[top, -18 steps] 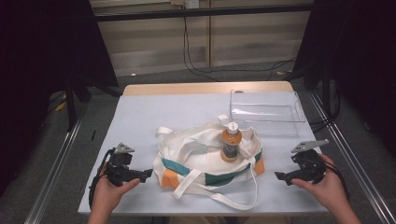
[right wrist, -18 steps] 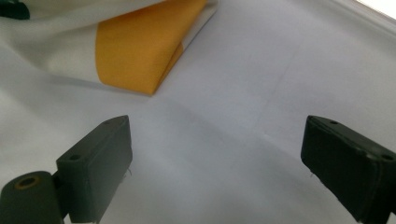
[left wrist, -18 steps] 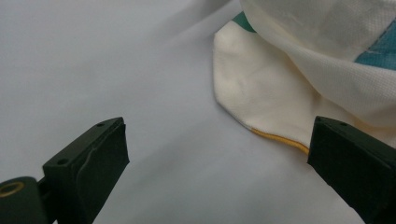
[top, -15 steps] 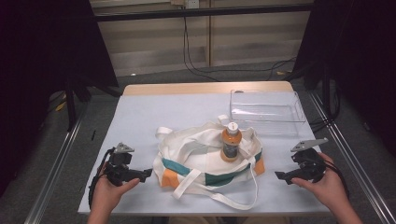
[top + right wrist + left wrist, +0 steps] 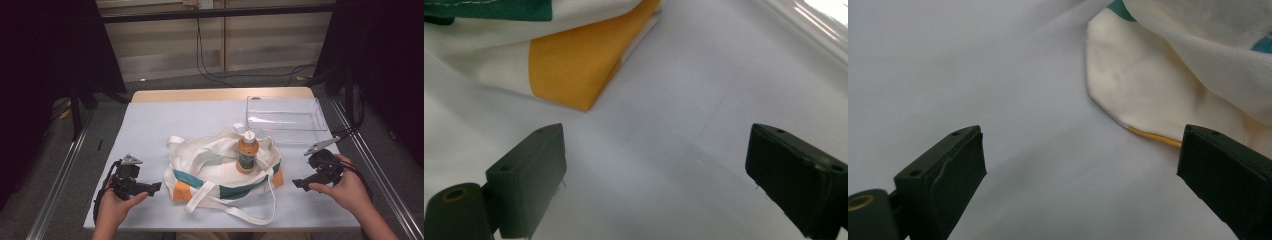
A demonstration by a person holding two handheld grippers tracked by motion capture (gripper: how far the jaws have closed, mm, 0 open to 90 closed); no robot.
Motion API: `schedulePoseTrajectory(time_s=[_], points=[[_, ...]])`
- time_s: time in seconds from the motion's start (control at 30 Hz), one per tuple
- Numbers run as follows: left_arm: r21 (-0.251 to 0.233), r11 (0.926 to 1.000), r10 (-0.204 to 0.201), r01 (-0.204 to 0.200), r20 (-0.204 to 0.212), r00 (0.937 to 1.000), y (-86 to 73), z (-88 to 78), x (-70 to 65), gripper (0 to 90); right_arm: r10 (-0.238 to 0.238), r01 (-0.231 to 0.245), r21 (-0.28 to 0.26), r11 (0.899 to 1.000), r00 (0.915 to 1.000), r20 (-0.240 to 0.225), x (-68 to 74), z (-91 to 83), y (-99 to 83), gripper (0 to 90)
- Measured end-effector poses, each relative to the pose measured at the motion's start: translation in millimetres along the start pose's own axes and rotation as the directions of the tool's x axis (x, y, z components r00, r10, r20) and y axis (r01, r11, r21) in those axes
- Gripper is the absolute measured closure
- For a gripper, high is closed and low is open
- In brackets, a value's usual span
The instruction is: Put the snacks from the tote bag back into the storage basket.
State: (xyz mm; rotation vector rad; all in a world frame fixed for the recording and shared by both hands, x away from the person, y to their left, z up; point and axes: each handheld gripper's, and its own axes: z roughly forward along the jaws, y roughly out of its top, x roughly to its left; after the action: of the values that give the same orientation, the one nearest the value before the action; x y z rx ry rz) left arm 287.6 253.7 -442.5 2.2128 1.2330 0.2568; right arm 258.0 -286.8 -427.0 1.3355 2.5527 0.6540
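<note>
Centrally, canvas tote bag [image 5: 222,172] lay near the tabletop's [image 5: 165,125] front edge, orange bottle [image 5: 246,152] upright on it, left gripper [image 5: 155,187] and right gripper [image 5: 296,183] flanked it, fingers spread wide, holding nothing.

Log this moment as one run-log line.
left gripper: open, empty | right gripper: open, empty | bottle: upright on tote bag

surface: white table [image 5: 165,120] | on it: tote bag [image 5: 210,165], clear tray [image 5: 285,120]
</note>
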Motion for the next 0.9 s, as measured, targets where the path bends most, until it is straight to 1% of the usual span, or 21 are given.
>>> schedulePoseTrajectory(time_s=[0.03, 0.13, 0.17, 0.2, 0.23, 0.27, 0.3, 0.33, 0.37, 0.4, 0.43, 0.47, 0.5, 0.53, 0.57, 0.6, 0.63, 0.67, 0.7, 0.73, 0.9], points=[[0.000, 1.0000, 0.000, 0.000, 0.000, 1.0000, 0.0, 0.0, 0.0, 4.8, -0.005, 0.005, 0.014, 1.000, 1.0000, -0.003, -1.3, -0.2, 1.4, 9.2], [-0.005, 0.9999, -0.010, 0.010, -0.004, 0.9999, -2.2, 1.3, 1.2, 4.8, 0.009, -0.009, 0.026, 1.000, 0.9999, -0.006, -1.5, -0.3, 4.2, 9.3], [0.003, 0.9999, -0.010, 0.010, 0.000, 1.0000, -3.0, 1.5, 1.3, 4.8, 0.009, -0.009, 0.040, 0.999, 0.9999, -0.009, -2.2, -0.5, 5.9, 9.3], [0.003, 0.9999, -0.012, 0.012, 0.001, 0.9999, -3.9, 2.3, 0.8, 4.8, -0.012, 0.012, 0.063, 0.998, 0.9999, 0.004, -3.2, -2.8, 10.6, 9.4], [0.007, 0.9999, -0.011, 0.011, -0.001, 0.9999, -3.8, 2.4, 0.5, 4.8, -0.007, 0.007, 0.068, 0.998, 1.0000, 0.001, -2.5, -4.0, 12.3, 9.7], [0.011, 0.9999, -0.002, 0.002, -0.007, 1.0000, -3.5, 2.9, 0.4, 4.8, -0.007, 0.007, 0.068, 0.998, 1.0000, 0.001, -2.5, -4.0, 12.3, 9.7], [0.009, 1.0000, -0.002, 0.002, 0.004, 1.0000, -3.0, 4.3, -0.8, 4.8, -0.014, 0.015, 0.069, 0.998, 0.9999, -0.004, -3.0, -5.3, 14.3, 10.0], [0.007, 1.0000, -0.006, 0.006, 0.008, 1.0000, -2.2, 4.9, -1.5, 4.8, -0.010, 0.011, 0.078, 0.997, 0.9997, -0.021, -2.6, -6.4, 16.7, 10.0], [0.013, 0.9999, 0.002, -0.002, 0.009, 1.0000, -1.6, 5.1, -1.5, 4.8, -0.005, 0.006, 0.086, 0.996, 0.9998, -0.022, -2.6, -6.4, 18.5, 10.2], [0.010, 0.9999, -0.003, 0.003, 0.013, 0.9999, -0.7, 6.2, -2.3, 4.8, -0.010, 0.012, 0.095, 0.995, 0.9997, -0.022, -3.3, -6.3, 19.6, 10.3], [0.011, 0.9999, -0.001, 0.001, 0.008, 1.0000, -0.1, 6.4, -2.6, 4.8, -0.016, 0.017, 0.114, 0.993, 0.9998, -0.014, -4.1, -5.5, 21.5, 10.3], [0.006, 1.0000, -0.005, 0.005, 0.015, 0.9999, 1.1, 7.4, -3.6, 4.7, -0.020, 0.021, 0.138, 0.990, 0.9998, -0.008, -5.8, -4.0, 24.1, 10.2], [0.006, 1.0000, -0.005, 0.005, 0.015, 0.9999, 1.1, 7.4, -3.6, 4.7, -0.022, 0.023, 0.152, 0.988, 0.9997, -0.012, -7.0, -3.8, 24.9, 10.2], [0.012, 0.9999, -0.001, 0.000, 0.019, 0.9998, 1.8, 7.6, -4.2, 4.7, -0.022, 0.023, 0.152, 0.988, 0.9997, -0.012, -7.0, -3.8, 24.9, 10.2], [0.013, 0.9999, 0.004, -0.004, 0.020, 0.9998, 2.6, 8.2, -4.4, 4.7, -0.019, 0.021, 0.168, 0.986, 0.9997, -0.015, -8.6, -4.2, 27.5, 10.2], [0.009, 1.0000, -0.001, 0.001, 0.016, 0.9999, 3.1, 9.3, -5.2, 4.7, -0.019, 0.021, 0.168, 0.986, 0.9997, -0.015, -8.6, -4.2, 27.5, 10.2], [0.020, 0.9997, 0.010, -0.011, 0.024, 0.9997, 3.5, 10.1, -5.4, 4.7, -0.030, 0.033, 0.176, 0.984, 0.9993, -0.022, -9.5, -6.3, 30.8, 10.2], [0.018, 0.9998, 0.007, -0.007, 0.021, 0.9998, 3.7, 11.0, -5.8, 4.7, -0.030, 0.033, 0.176, 0.984, 0.9993, -0.022, -9.5, -6.3, 30.8, 10.2], [0.015, 0.9999, -0.005, 0.005, 0.021, 0.9998, 3.8, 12.7, -6.8, 4.7, -0.033, 0.036, 0.182, 0.983, 0.9992, -0.022, -9.7, -7.5, 32.0, 10.2], [0.027, 0.9996, 0.009, -0.010, 0.023, 0.9997, 4.1, 12.5, -5.8, 4.8, -0.038, 0.042, 0.187, 0.982, 0.9990, -0.022, -9.5, -9.8, 35.0, 10.2], [0.026, 0.9996, 0.002, -0.003, 0.026, 0.9996, 3.8, 12.7, -4.5, 4.7, -0.055, 0.059, 0.194, 0.979, 0.9981, -0.029, -6.2, -16.3, 46.1, 10.2]])
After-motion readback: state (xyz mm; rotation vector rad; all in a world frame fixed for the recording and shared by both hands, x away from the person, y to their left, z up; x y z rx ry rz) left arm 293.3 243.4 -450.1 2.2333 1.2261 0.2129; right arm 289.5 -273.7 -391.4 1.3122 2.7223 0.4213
